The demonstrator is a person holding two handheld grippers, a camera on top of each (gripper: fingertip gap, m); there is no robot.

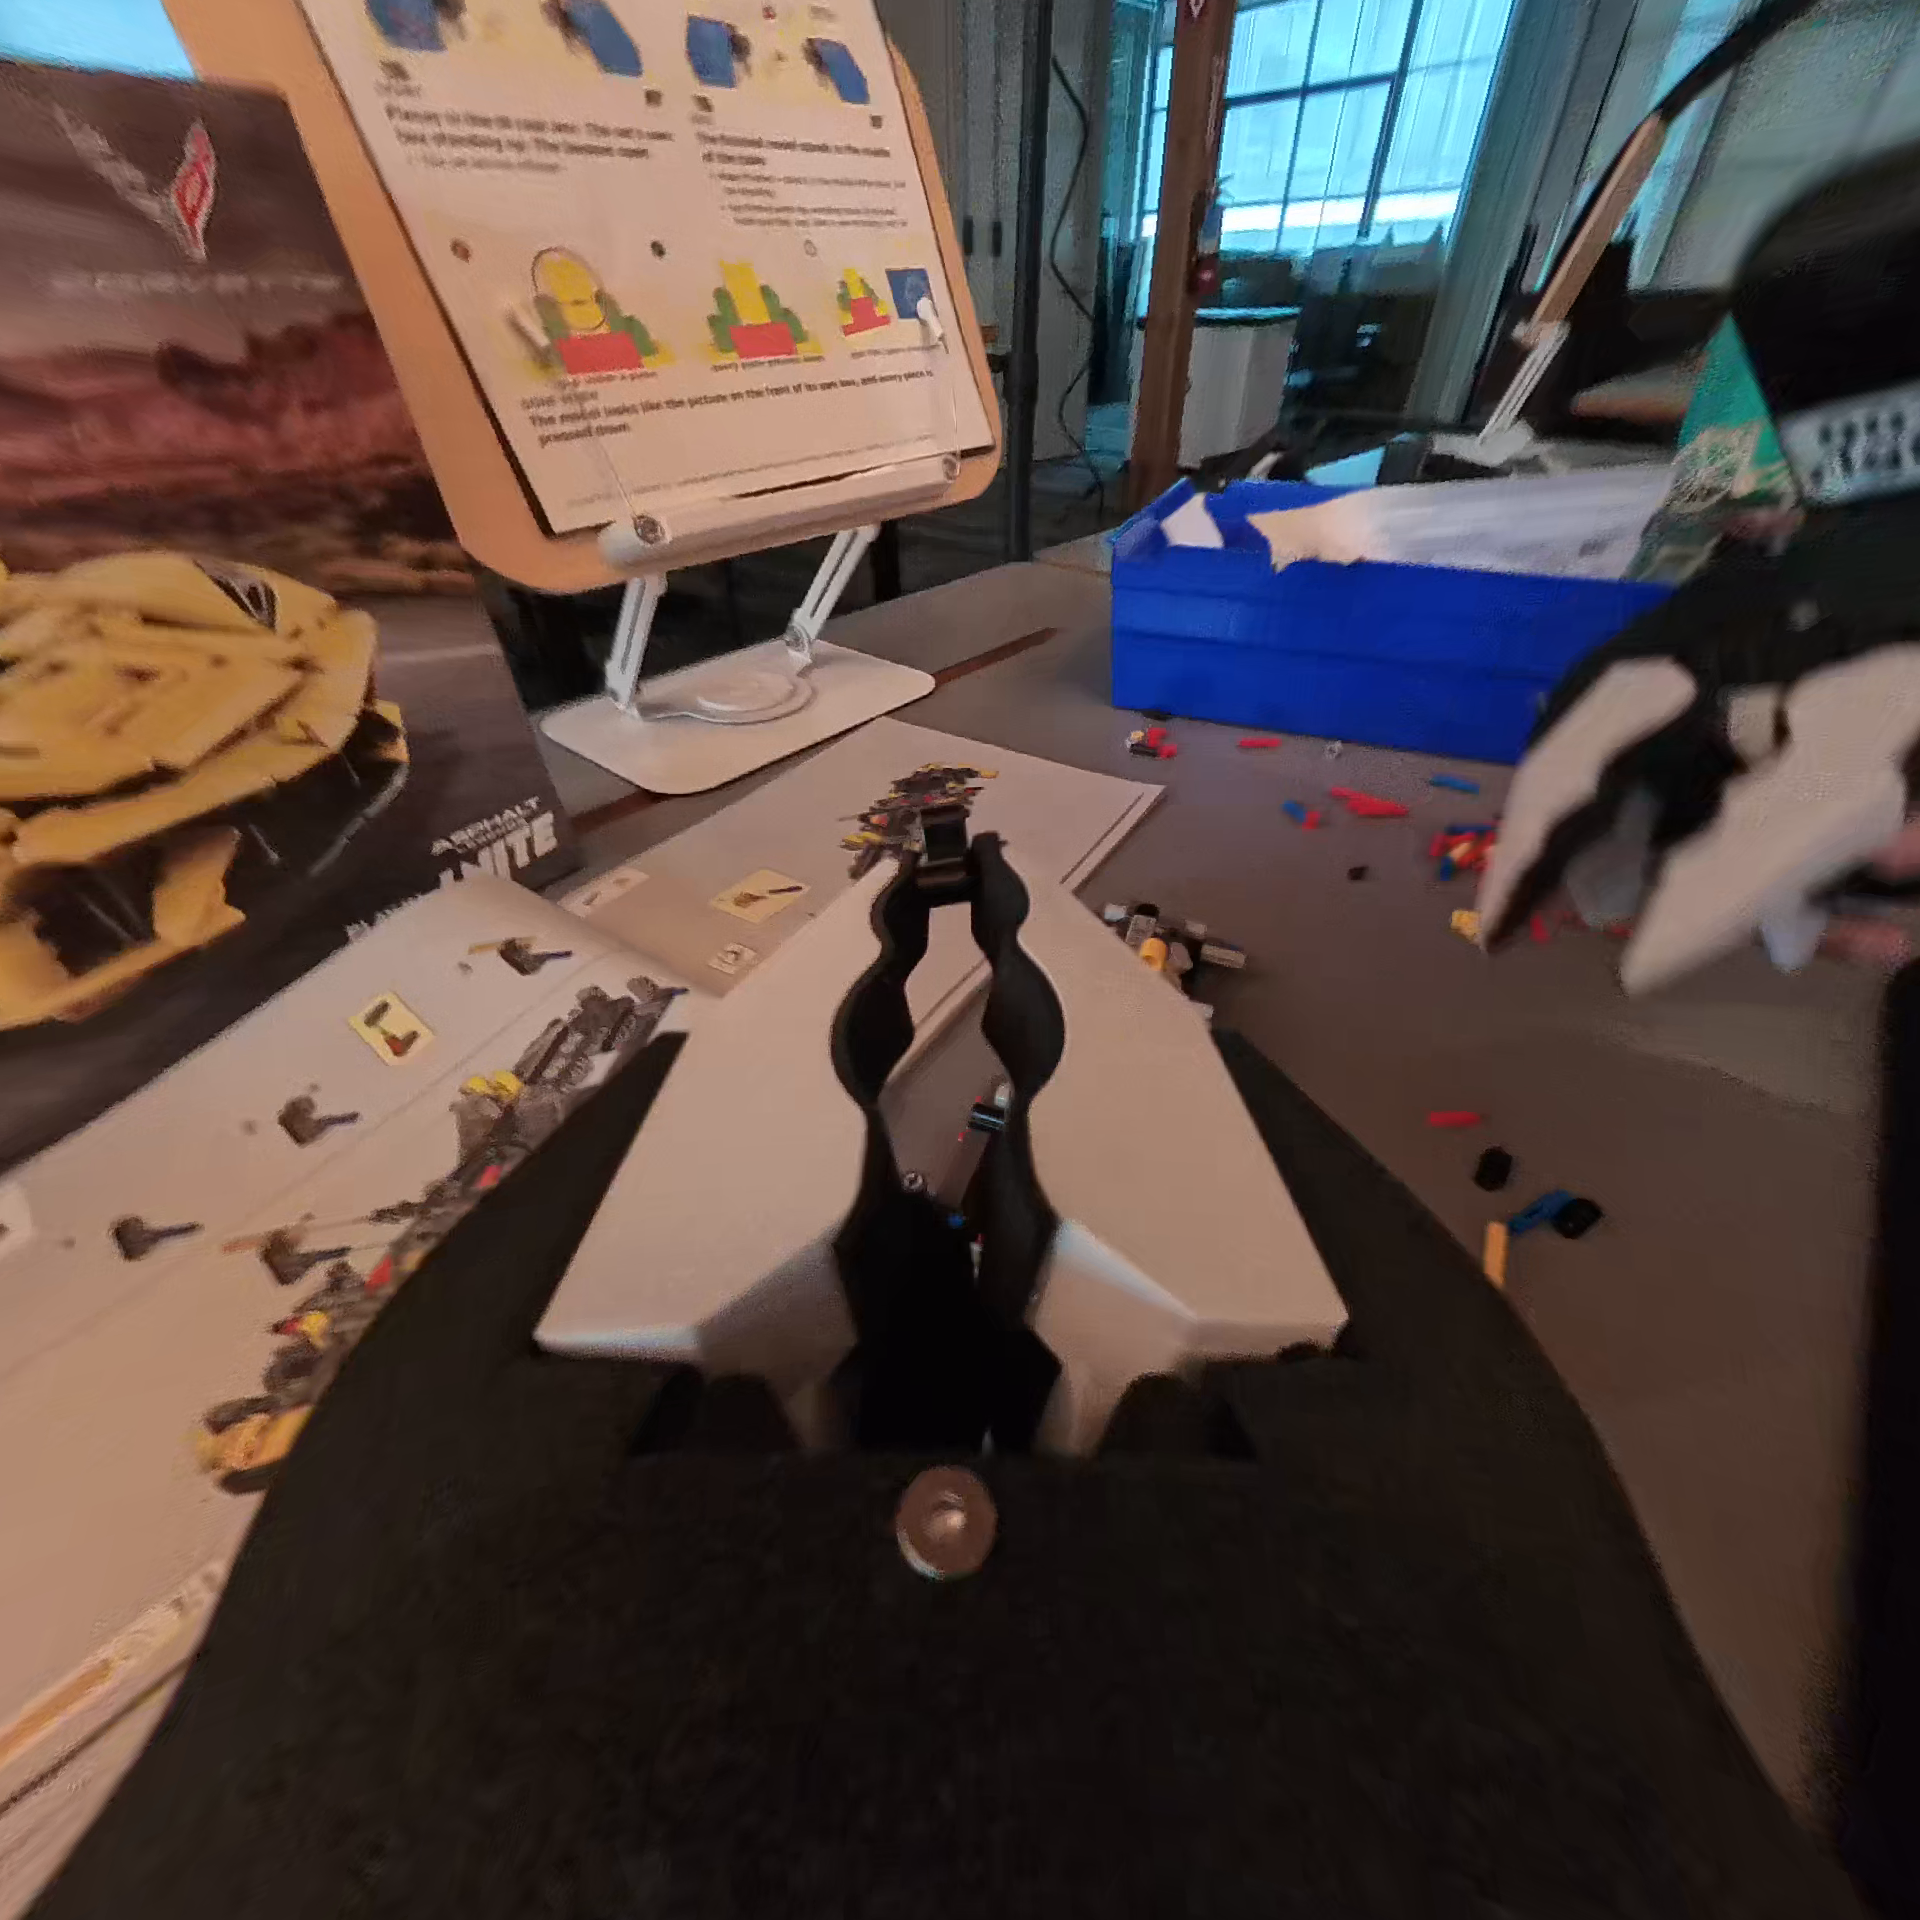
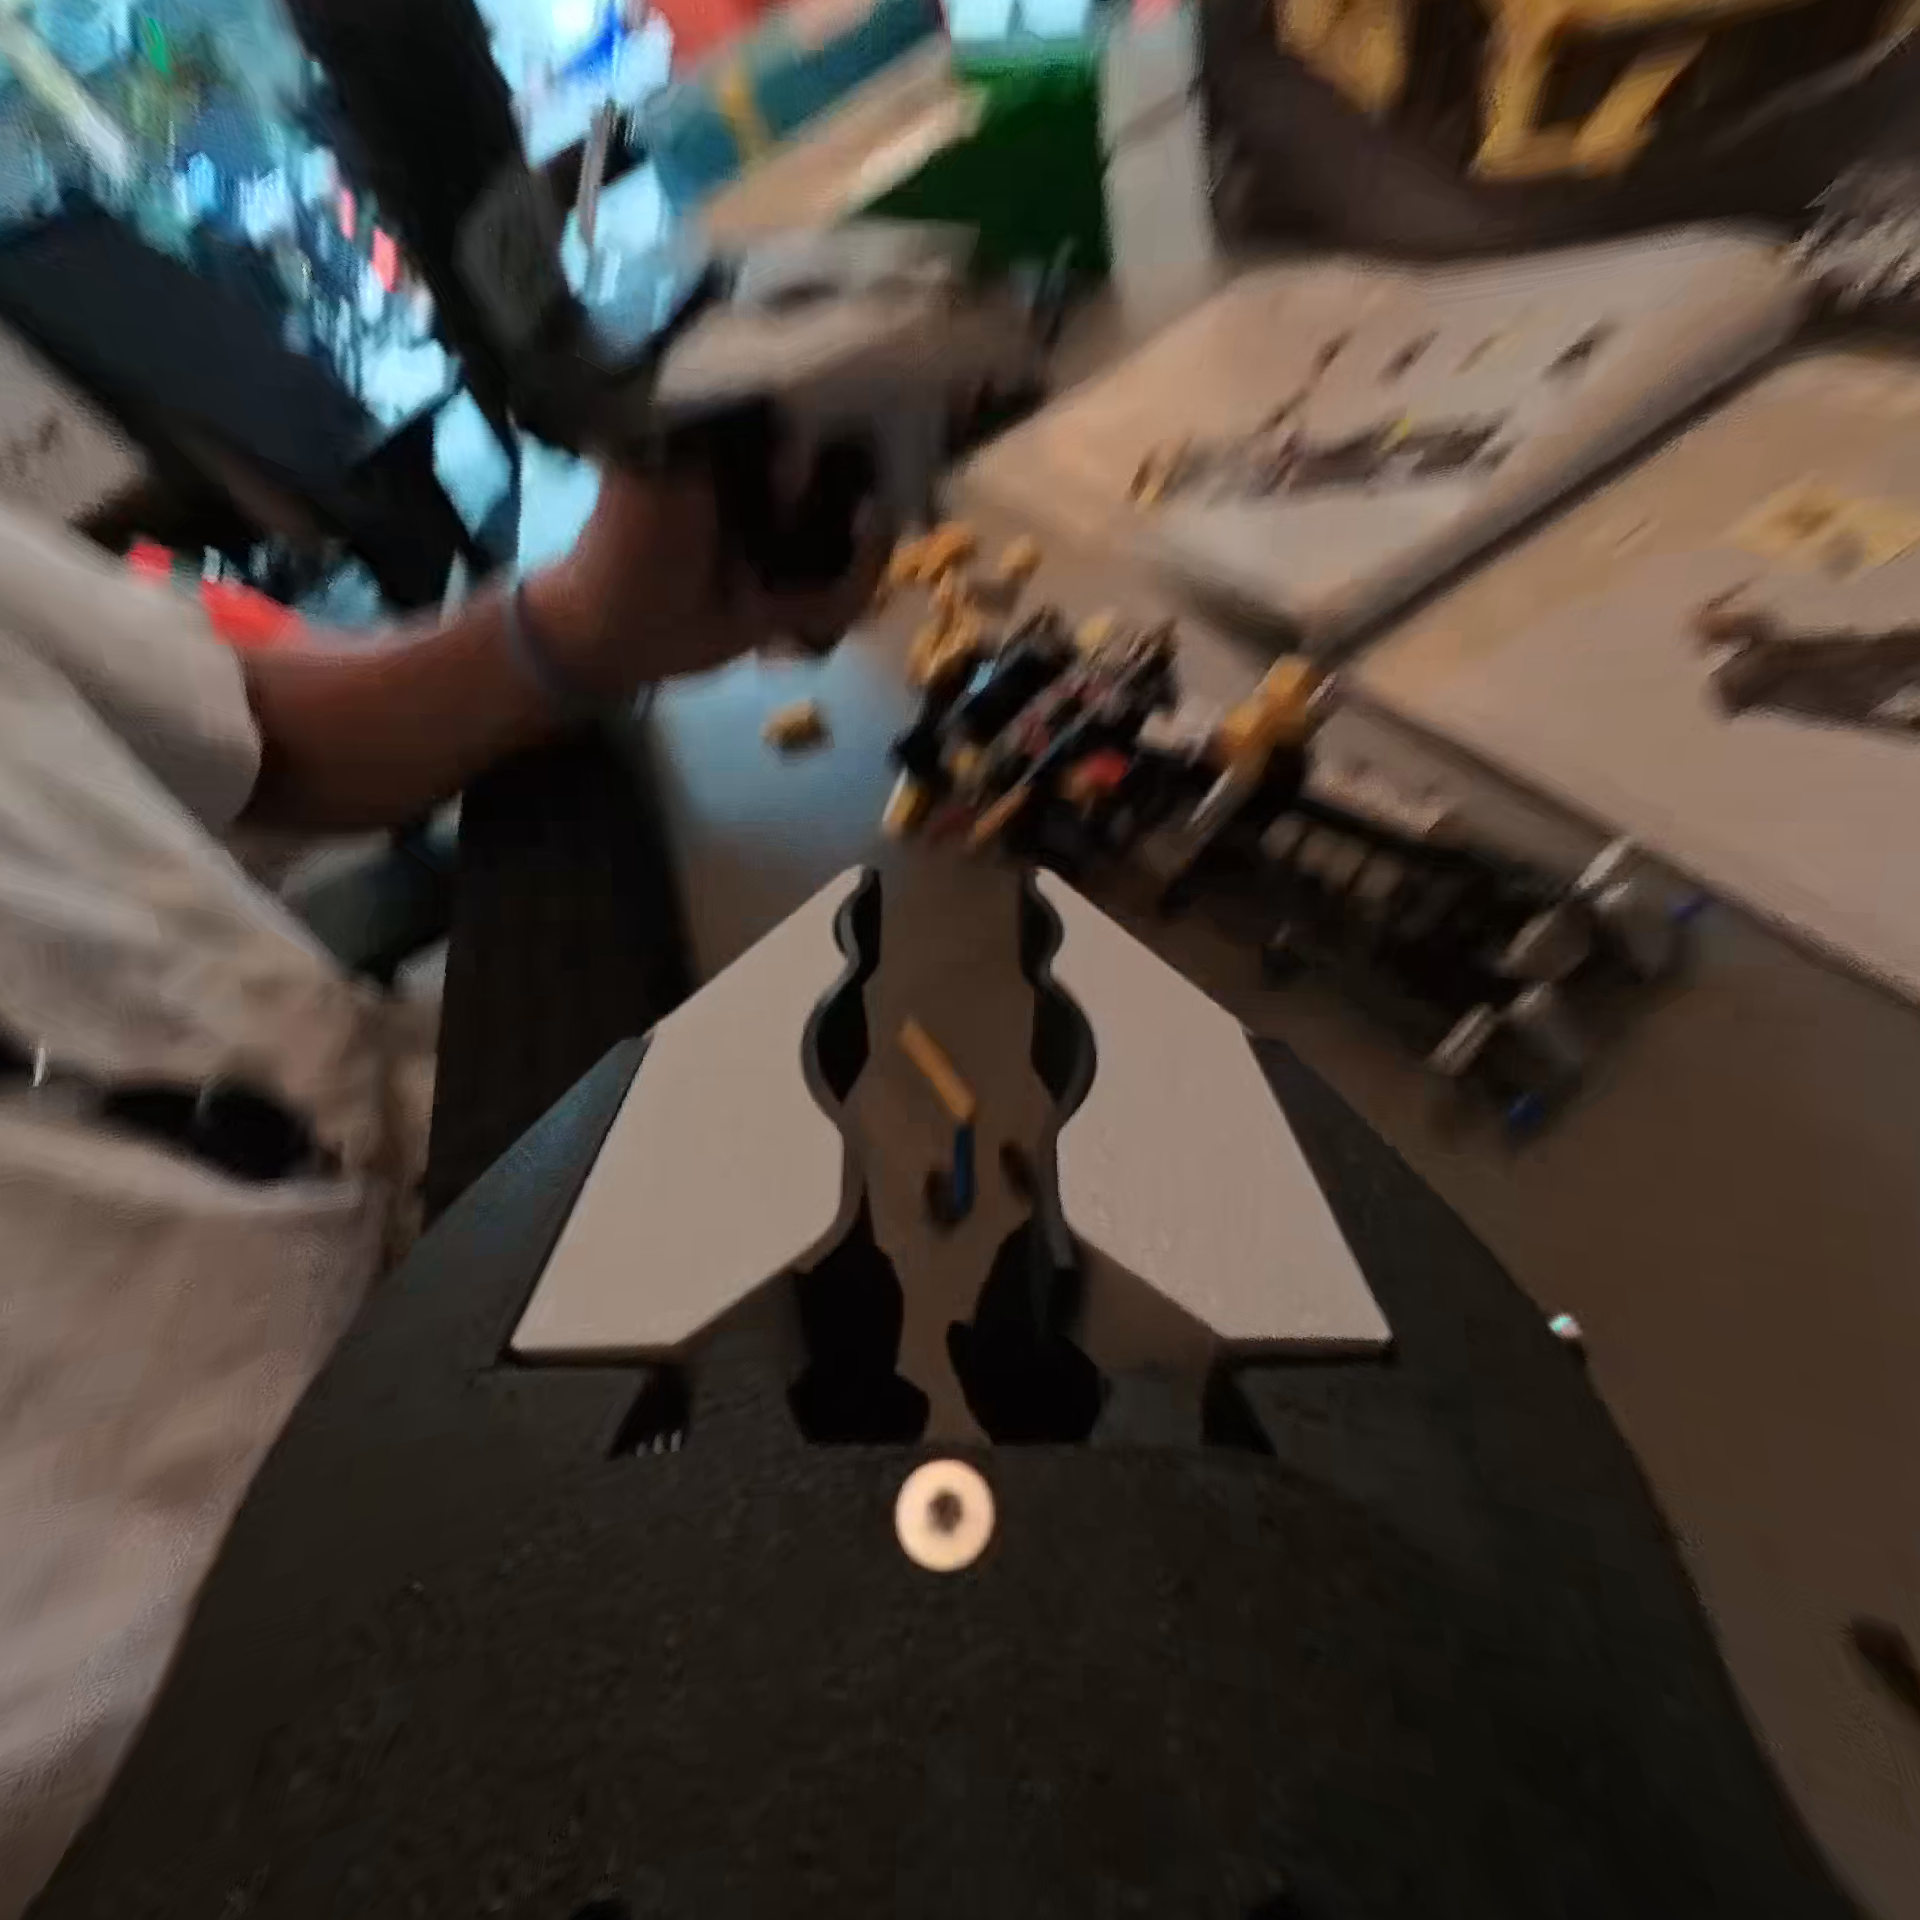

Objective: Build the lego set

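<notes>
My left gripper (image 1: 948, 868) is shut on a small black lego piece (image 1: 943, 847), held above the open instruction booklet (image 1: 312, 1091). A small grey and yellow part-built piece (image 1: 1164, 935) lies just right of its fingers. My right gripper (image 2: 951, 894) is open and empty, low over the grey table, pointing at a black, yellow and red part-built lego assembly (image 2: 1039, 727). A yellow piece (image 2: 935, 1060) and a blue piece (image 2: 961, 1164) lie on the table between its fingers. The right gripper also shows at the right edge of the left wrist view (image 1: 1558, 951). The right wrist view is blurred.
A lego box (image 1: 187, 623) with a yellow car stands at the left. A sheet on a stand (image 1: 665, 312) is behind the booklet. A blue bin (image 1: 1351, 644) sits at the back right. Loose red, blue and black pieces (image 1: 1371, 805) are scattered. A person's arm (image 2: 416, 665) reaches in. Spacing between my two grippers at the tips: around 15 centimeters.
</notes>
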